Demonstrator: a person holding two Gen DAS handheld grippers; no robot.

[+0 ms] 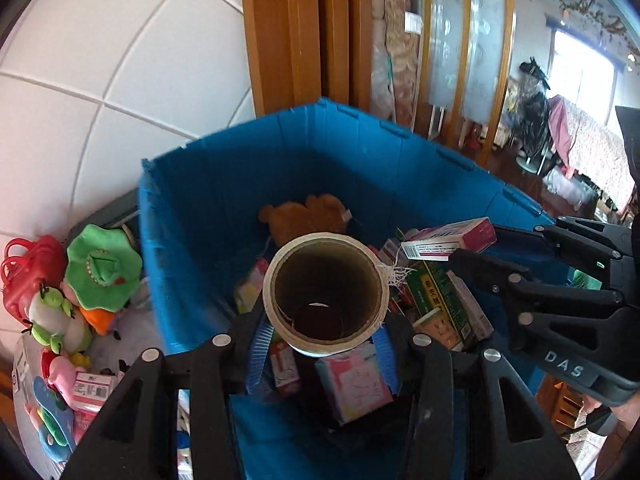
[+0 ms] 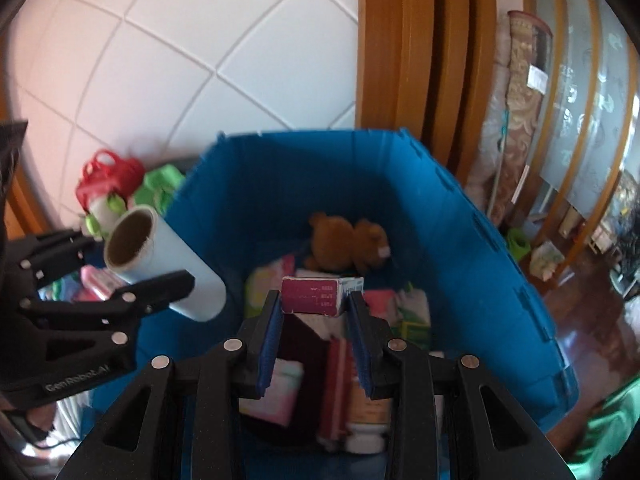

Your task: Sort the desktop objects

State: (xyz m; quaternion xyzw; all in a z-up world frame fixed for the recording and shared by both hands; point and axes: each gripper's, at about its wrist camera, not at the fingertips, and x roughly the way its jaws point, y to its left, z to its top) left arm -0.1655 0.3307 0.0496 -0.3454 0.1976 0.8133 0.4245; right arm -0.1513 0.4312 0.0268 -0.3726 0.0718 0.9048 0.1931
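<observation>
White tiled wall and a wooden door frame [image 1: 288, 32] are seen behind a blue bin [image 1: 240, 184] in the left wrist view. A cardboard roll [image 1: 326, 292] is clamped between the pads of the left gripper [image 1: 324, 344] and is held over the bin, its open end facing the camera. From the right, the right gripper [image 1: 452, 256] is reached in, marked "DAS", with a pink box [image 1: 450, 238] pinched at its tips. A brown plush [image 1: 304, 218] and assorted boxes are seen lying in the bin; plush toys [image 1: 80, 288] are piled left of it.

In the right wrist view, the pink box [image 2: 322, 295] is gripped crosswise between the blue pads of the right gripper [image 2: 316, 320], above the bin [image 2: 480, 280]. At left, the left gripper [image 2: 132, 276], lettered "GenRobot.AI", is shut on the roll [image 2: 164, 264], which is tilted.
</observation>
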